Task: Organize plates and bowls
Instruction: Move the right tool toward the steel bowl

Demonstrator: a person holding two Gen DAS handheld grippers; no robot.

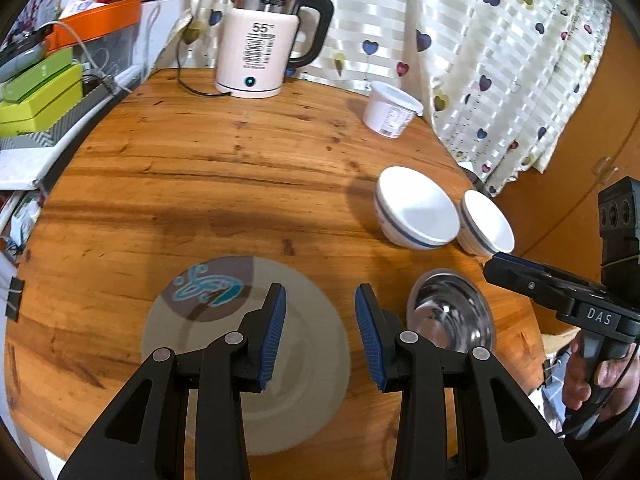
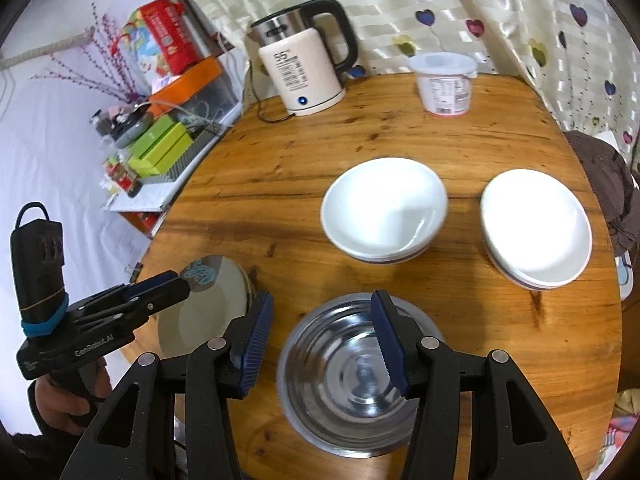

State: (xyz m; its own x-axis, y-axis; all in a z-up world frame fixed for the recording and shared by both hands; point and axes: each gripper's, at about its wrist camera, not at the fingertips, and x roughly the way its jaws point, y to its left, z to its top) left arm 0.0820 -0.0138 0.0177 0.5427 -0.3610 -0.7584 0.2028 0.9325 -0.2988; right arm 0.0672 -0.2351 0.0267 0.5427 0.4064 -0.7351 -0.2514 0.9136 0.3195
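Note:
A grey plate with a blue motif (image 1: 312, 360) lies on the round wooden table (image 1: 200, 160); my left gripper (image 1: 320, 300) hovers open and empty over it. A steel bowl (image 2: 340, 380) sits at the near edge under my open, empty right gripper (image 2: 320, 308). Two white bowls with blue stripes stand farther right: one (image 2: 384, 208) in the middle, one (image 2: 536, 224) near the right edge. The steel bowl (image 1: 452, 320), both white bowls (image 1: 416, 208) (image 1: 486, 224) and the right gripper (image 1: 496, 264) show in the left wrist view; the plate (image 2: 212, 308) and left gripper (image 2: 176, 280) show in the right wrist view.
An electric kettle (image 1: 260, 44) with its cord stands at the table's back. A white lidded tub (image 1: 390, 110) stands at the back right. Green boxes (image 1: 36, 96) and clutter fill a shelf on the left. A heart-print curtain (image 1: 500, 40) hangs behind.

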